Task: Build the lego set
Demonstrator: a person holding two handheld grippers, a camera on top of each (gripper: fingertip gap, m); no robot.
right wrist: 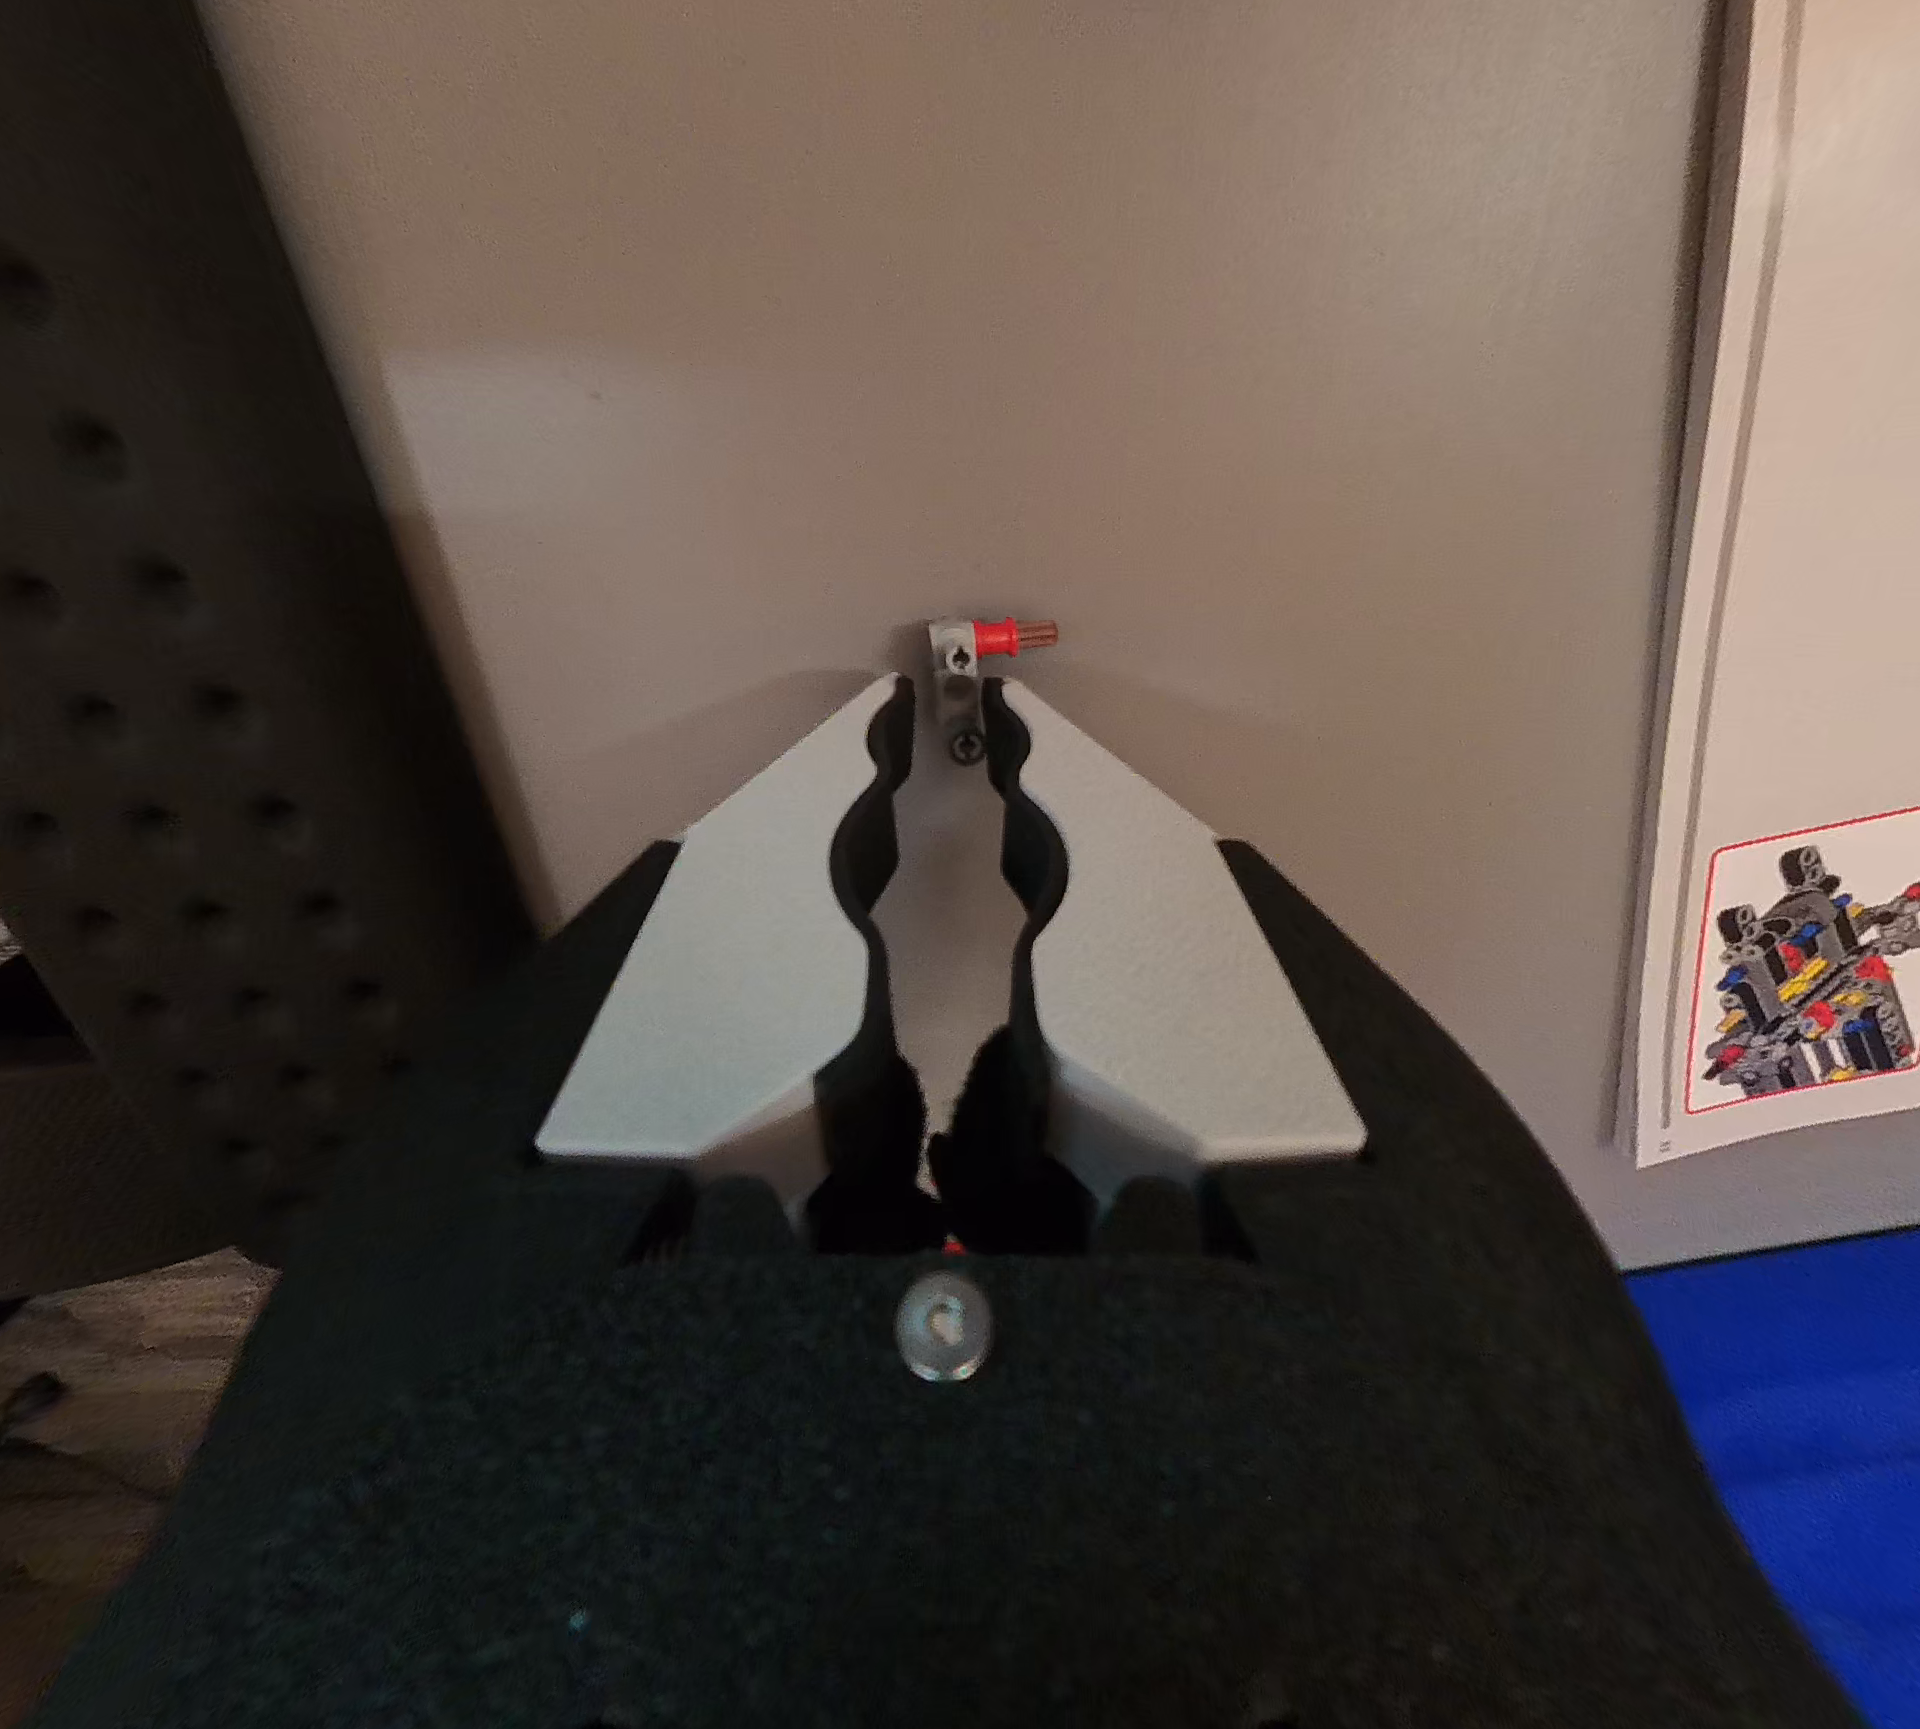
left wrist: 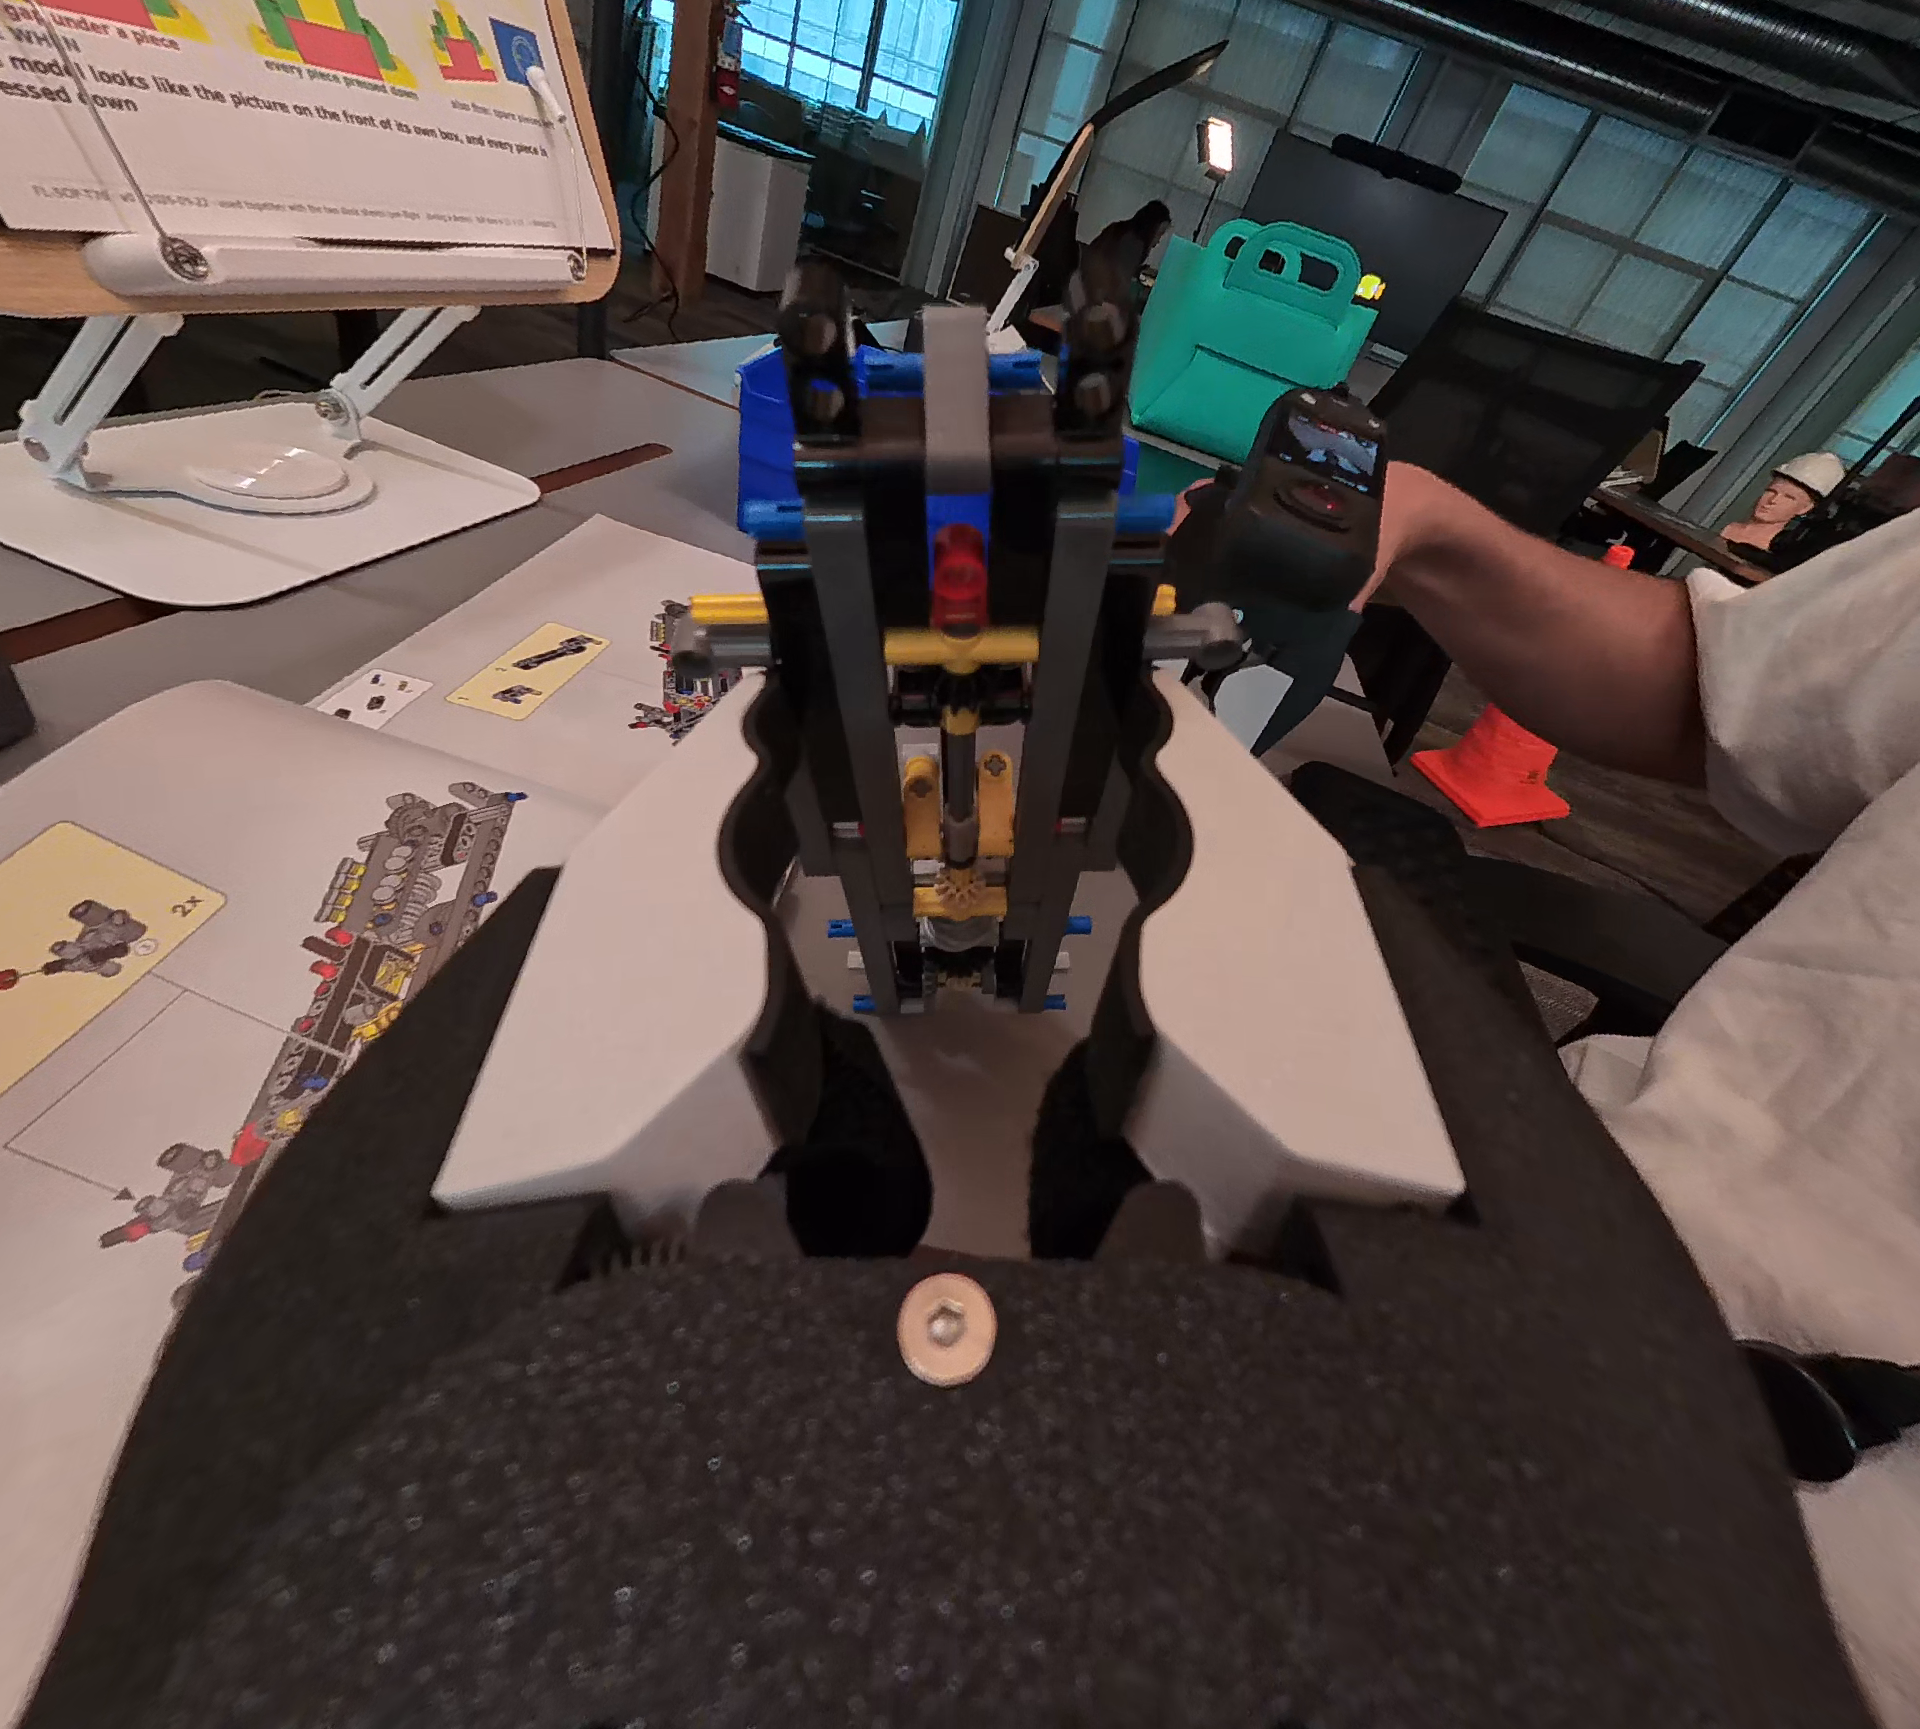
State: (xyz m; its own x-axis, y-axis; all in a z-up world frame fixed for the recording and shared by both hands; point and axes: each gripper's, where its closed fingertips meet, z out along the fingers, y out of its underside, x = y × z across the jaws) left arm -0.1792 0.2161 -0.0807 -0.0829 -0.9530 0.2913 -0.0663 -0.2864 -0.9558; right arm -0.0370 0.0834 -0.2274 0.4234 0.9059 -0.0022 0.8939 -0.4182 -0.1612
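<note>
In the left wrist view my left gripper [left wrist: 951, 713] is shut on a long black, grey and blue lego assembly [left wrist: 951, 640] with yellow and red parts, held upright above the table. The right gripper's handle [left wrist: 1299, 516] shows behind it, held by a person's hand. In the right wrist view my right gripper [right wrist: 951, 692] is shut on a small grey connector with a red pin [right wrist: 982, 645] sticking out to the right, held just above the grey table [right wrist: 1039, 277].
An open instruction booklet [left wrist: 312, 900] lies on the table at the left; it also shows in the right wrist view [right wrist: 1818, 744]. A document stand with a printed sheet [left wrist: 281, 69] is behind it. A blue tray [left wrist: 769, 432] sits behind the assembly. The person's sleeve [left wrist: 1766, 848] is at right. Across from one pair of fingers to the other is roughly 25 centimeters.
</note>
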